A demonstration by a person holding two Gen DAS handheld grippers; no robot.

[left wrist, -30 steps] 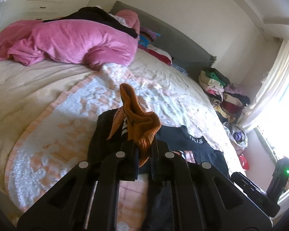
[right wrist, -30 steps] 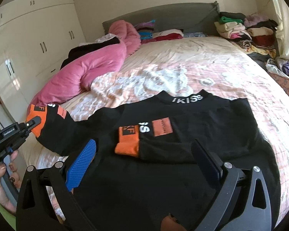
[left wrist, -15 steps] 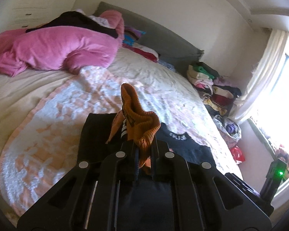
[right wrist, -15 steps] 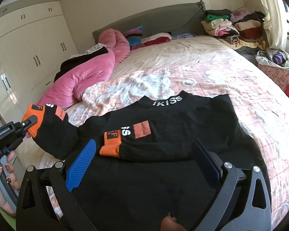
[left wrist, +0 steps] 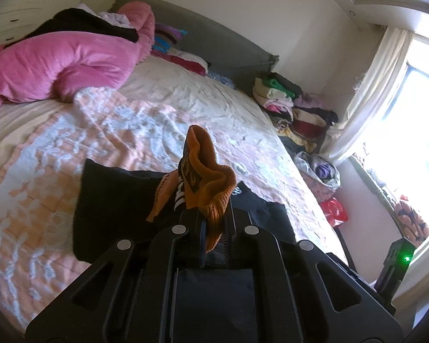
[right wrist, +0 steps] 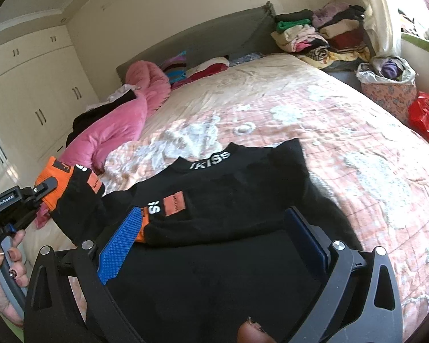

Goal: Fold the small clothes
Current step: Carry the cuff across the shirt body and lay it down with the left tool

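Observation:
A black sweater [right wrist: 243,188] lies flat on the bed, its collar with white letters pointing toward the headboard. One sleeve is folded across the chest, and its orange cuff [right wrist: 141,228] sits beside my right gripper's blue pad [right wrist: 120,245]. My right gripper [right wrist: 214,237] hovers open over the sweater's lower part with nothing pinched. My left gripper [left wrist: 213,217] is shut on the other sleeve's orange cuff [left wrist: 206,177] and holds it raised above the bed. In the right wrist view the left gripper [right wrist: 40,191] holds that cuff [right wrist: 53,177] at the sweater's left, with the sleeve hanging from it.
A pink duvet [left wrist: 57,68] with dark clothes on it lies at the bed's far left. Folded clothes [right wrist: 314,34] are stacked by the headboard's right end. A floral bag [right wrist: 389,97] and a red bag [right wrist: 423,114] stand beside the bed under the window. Wardrobes [right wrist: 28,85] line the left wall.
Both grippers have shifted to the right along the bed. The left one still grips the orange cuff and has drawn the sleeve closer to the sweater's body. The right jaws remain open.

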